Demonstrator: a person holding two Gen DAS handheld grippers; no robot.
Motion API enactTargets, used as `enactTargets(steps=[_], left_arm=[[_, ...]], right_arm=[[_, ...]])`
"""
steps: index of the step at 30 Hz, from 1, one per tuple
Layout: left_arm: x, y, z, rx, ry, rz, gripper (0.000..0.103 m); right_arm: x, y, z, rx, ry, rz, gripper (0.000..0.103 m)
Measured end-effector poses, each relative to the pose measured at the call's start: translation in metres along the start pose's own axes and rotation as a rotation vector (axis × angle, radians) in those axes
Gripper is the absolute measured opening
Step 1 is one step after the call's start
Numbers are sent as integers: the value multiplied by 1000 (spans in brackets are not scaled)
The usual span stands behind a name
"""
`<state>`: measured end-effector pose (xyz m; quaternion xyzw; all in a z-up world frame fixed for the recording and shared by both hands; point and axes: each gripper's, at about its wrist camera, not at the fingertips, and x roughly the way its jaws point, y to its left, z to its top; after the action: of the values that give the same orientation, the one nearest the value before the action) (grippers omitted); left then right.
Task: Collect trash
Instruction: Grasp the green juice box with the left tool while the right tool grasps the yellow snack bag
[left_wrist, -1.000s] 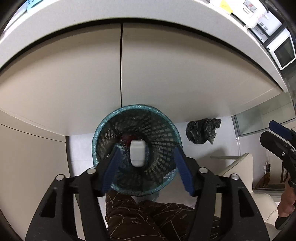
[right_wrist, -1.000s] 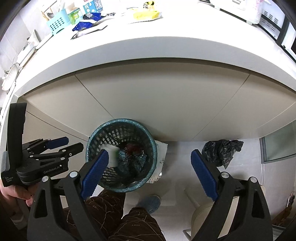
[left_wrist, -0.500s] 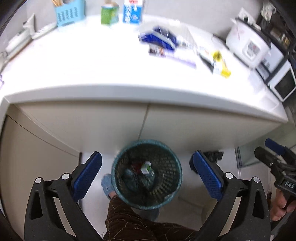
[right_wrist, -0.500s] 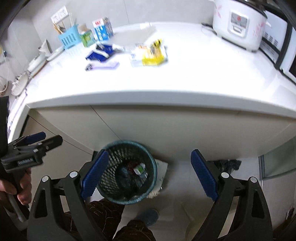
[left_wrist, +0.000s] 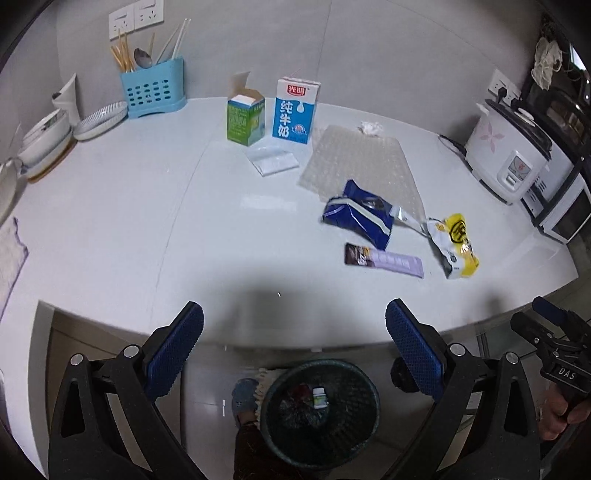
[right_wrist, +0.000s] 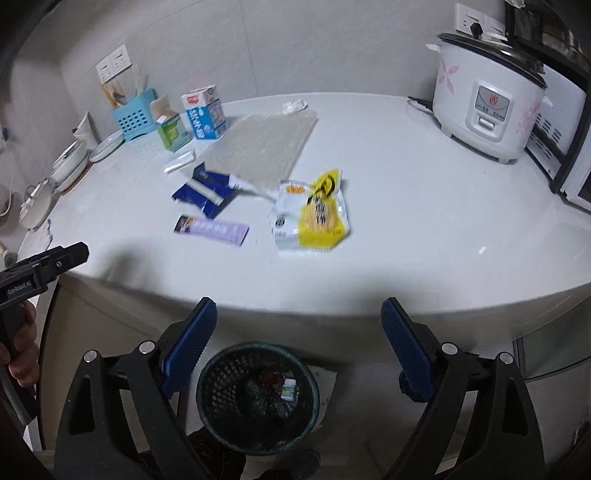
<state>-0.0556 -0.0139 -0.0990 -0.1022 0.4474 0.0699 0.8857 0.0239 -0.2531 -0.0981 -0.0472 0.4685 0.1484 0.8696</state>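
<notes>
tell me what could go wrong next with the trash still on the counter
The thin purple wrapper lies flat on the counter, so the open left tongs may slide over it. The milk carton stands upright touching the green box; grabbing one could topple the other. The bin is narrow, so drops may miss.

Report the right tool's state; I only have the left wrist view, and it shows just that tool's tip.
Observer: The right tool stands open, with nothing between its pads.
Operator: Check the counter beyond the yellow packet.
Observer: A small white scrap lies alone on the counter, well apart from the yellow packet, on the side where the rice cooker stands.
</notes>
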Motion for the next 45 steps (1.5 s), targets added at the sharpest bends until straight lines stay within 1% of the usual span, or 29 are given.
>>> enactTargets(steps=[5,13,18,21,30,36,40,42,44,45], left_arm=[[20,22,49,11,-4,-9,97],[67,51,134,46,-14,-30,97],[101,65,171,61,-6,-32,97],[124,72,187,78,8,-28,97],[181,83,216,104,58,-31,97],[203,82,228,120,71,-37,96],[211,79,234,129,78,-39,91],[215,77,236,134,83,-43,85],[218,76,238,137,91,-41,76],[219,75,239,139,97,-43,73]], right_arm=[[21,5,34,49,25,-26,87],[58,7,82,89,65,-98,87],[81,7,98,99,113,-127,87],[93,5,105,104,138,-151,87],[124,-1,111,132,218,-196,87],[143,-6,109,152,276,-204,86],[149,-6,106,155,300,-195,86],[151,-5,105,151,309,-196,86],[153,-4,105,153,320,-190,86],[155,-4,105,154,326,-189,86]])
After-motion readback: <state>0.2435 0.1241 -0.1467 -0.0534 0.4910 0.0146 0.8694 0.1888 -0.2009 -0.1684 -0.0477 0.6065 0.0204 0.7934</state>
